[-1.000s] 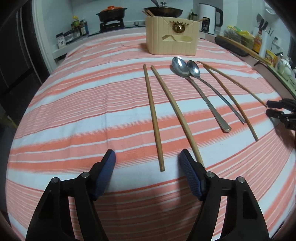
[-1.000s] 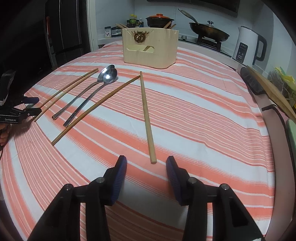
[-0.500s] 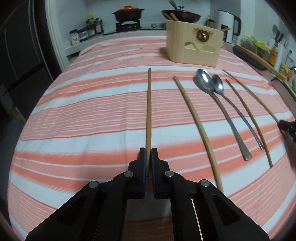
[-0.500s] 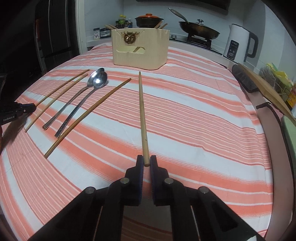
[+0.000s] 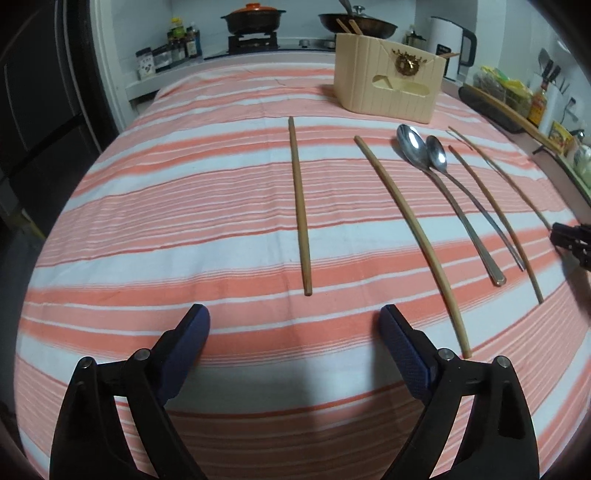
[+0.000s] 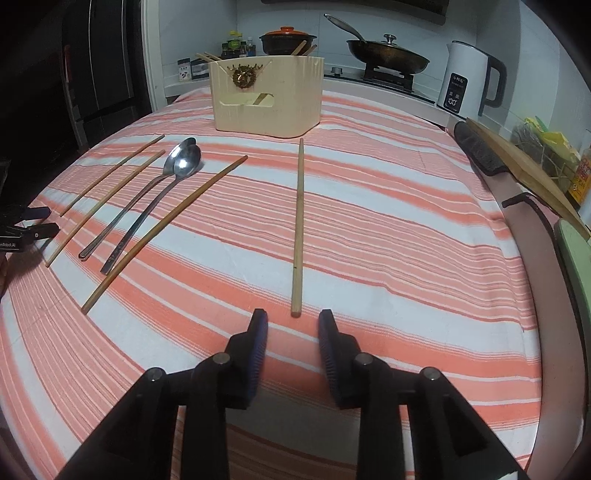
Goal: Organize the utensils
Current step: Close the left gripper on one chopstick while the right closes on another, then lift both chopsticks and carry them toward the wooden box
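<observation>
A light wooden chopstick (image 5: 300, 206) lies on the striped cloth straight ahead of my open, empty left gripper (image 5: 294, 338); its near end lies a short way beyond the fingertips. Right of it lie a second light chopstick (image 5: 413, 236), two metal spoons (image 5: 443, 181) and two thin dark chopsticks (image 5: 495, 218). In the right wrist view a light chopstick (image 6: 298, 221) lies just ahead of my open, empty right gripper (image 6: 292, 325), with the spoons (image 6: 155, 195) to its left. A cream utensil holder (image 5: 388, 88) stands at the back; it also shows in the right wrist view (image 6: 266, 96).
The table carries an orange and white striped cloth (image 5: 184, 206). A stove with pots (image 5: 255, 22), a white kettle (image 6: 467, 77) and a wooden board (image 6: 524, 166) stand beyond the table. The other gripper (image 6: 29, 225) shows at the left edge.
Both grippers were shut around the near ends of their chopsticks half a second ago; both have opened and drawn back slightly. The chopsticks lie on the cloth.
</observation>
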Action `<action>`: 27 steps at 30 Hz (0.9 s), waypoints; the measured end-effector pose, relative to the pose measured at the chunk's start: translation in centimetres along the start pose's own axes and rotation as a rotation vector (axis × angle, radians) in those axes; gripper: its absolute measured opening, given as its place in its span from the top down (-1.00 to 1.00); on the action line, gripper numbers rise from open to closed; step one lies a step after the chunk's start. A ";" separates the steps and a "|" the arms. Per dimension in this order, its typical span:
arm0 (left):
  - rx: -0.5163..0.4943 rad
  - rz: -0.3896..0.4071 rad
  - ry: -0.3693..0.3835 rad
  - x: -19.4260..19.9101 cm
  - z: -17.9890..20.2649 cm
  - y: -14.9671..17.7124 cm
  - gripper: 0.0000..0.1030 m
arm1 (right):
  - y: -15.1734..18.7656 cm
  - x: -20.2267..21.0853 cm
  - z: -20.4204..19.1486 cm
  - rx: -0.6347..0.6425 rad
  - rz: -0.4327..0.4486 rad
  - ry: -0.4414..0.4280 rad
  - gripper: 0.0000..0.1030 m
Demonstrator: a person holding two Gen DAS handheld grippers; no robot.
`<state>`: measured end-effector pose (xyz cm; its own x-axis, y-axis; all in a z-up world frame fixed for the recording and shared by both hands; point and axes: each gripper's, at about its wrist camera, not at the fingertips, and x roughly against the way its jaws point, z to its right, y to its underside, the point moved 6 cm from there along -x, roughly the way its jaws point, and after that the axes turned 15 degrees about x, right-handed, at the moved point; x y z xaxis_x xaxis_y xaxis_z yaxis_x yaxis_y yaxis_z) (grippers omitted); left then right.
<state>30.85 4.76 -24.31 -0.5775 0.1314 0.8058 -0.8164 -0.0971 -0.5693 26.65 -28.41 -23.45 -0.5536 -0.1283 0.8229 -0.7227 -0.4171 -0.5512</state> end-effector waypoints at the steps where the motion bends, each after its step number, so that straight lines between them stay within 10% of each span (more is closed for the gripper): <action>1: -0.008 -0.001 -0.001 -0.1 0.2 -0.1 -0.81 | -0.1 -0.1 0.0 0.004 0.000 0.002 0.43; 7: -0.008 0.009 0.019 -0.4 1.0 -0.6 -0.50 | -0.9 -0.7 -0.1 0.012 0.000 0.007 0.44; 9: -0.004 0.025 0.025 -0.5 1.2 -1.1 -0.12 | -1.3 -1.1 -0.1 0.007 0.000 0.001 0.44; 11: 0.001 0.043 0.014 -0.7 1.3 -1.7 0.96 | -1.8 -1.5 0.1 -0.012 0.000 -0.002 0.56; 13: 0.020 0.047 0.020 -0.8 1.2 -2.2 0.95 | -2.1 -1.8 0.3 -0.035 -0.003 0.005 0.87; 27: 0.058 0.291 0.144 11.4 2.6 -7.2 0.95 | -8.8 9.4 -0.7 -0.017 0.258 0.107 0.88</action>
<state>30.16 4.36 -10.55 -0.7846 0.2280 0.5766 -0.6176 -0.2062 -0.7590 27.51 -25.33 -10.96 -0.7604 -0.1320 0.6359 -0.5581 -0.3679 -0.7437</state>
